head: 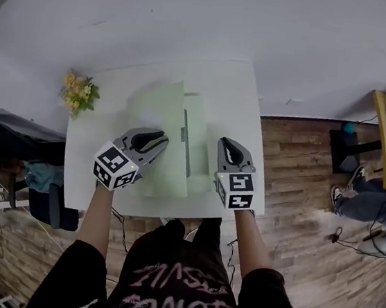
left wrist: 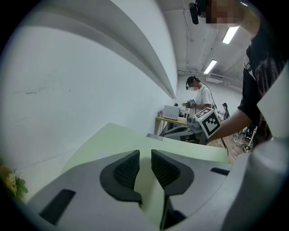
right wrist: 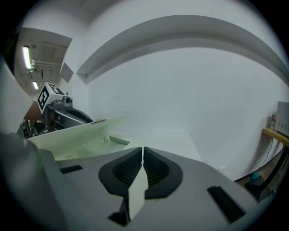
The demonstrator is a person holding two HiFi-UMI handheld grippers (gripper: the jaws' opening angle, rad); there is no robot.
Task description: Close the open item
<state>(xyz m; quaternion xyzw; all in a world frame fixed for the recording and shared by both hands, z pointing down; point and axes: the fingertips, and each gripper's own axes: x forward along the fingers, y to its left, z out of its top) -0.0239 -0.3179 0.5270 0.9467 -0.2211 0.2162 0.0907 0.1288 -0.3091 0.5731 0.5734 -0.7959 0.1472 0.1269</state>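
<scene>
I am holding two grippers over one white table [head: 239, 93]. The left gripper [head: 154, 140] is clamping the raised lid [head: 160, 107] of the single pale green box [head: 205, 127]. Its jaws are standing a narrow gap apart, with the lid's sheet running between the pads. The right gripper [head: 226, 145] is pinching a thin pale edge of the box on its right side, with the jaws almost meeting on it.

The box is lying open at the middle of the table. Its lid is tilting up over the left half, and one grey strip is running along the fold. Further back, one bunch of yellow flowers [head: 79, 92] is sitting at the table's far left corner, near the white wall [head: 196, 18]. In the left gripper view, one other person [left wrist: 201, 97] is standing well apart, behind one yellow table [left wrist: 174, 121].
</scene>
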